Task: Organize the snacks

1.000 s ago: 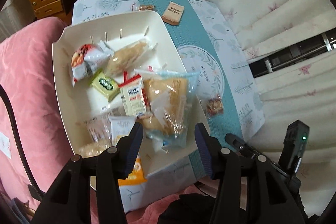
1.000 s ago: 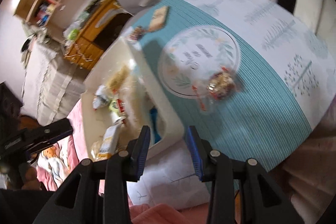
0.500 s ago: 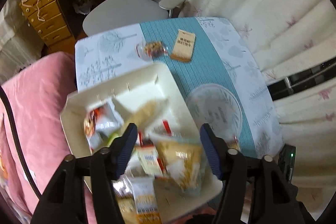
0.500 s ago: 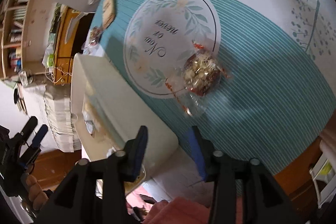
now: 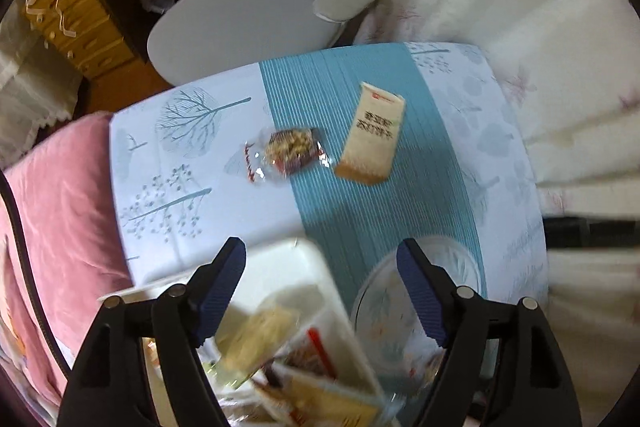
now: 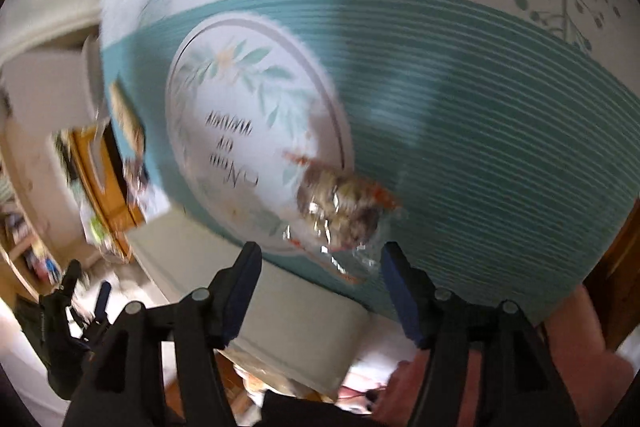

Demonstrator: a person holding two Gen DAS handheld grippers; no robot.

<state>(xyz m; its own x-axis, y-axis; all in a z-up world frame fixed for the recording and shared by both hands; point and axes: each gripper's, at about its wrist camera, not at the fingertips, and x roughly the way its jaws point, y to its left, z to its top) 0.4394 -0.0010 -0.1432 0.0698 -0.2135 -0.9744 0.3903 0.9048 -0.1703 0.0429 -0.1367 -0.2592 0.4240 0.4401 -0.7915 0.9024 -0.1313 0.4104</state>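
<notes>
Right wrist view: right gripper (image 6: 320,281), spread and empty, has closed on the snack packet (image 6: 340,199) just ahead; pickup seems next

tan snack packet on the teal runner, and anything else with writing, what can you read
Tan rectangular snack packet: dark printed characters and a small red logo, too blurred to read.
Round white leaf-wreath print on the tablecloth: script lettering, motion-blurred, unreadable.
Clear-wrapped nut snack: red marks on the wrapper edge, illegible.
</notes>
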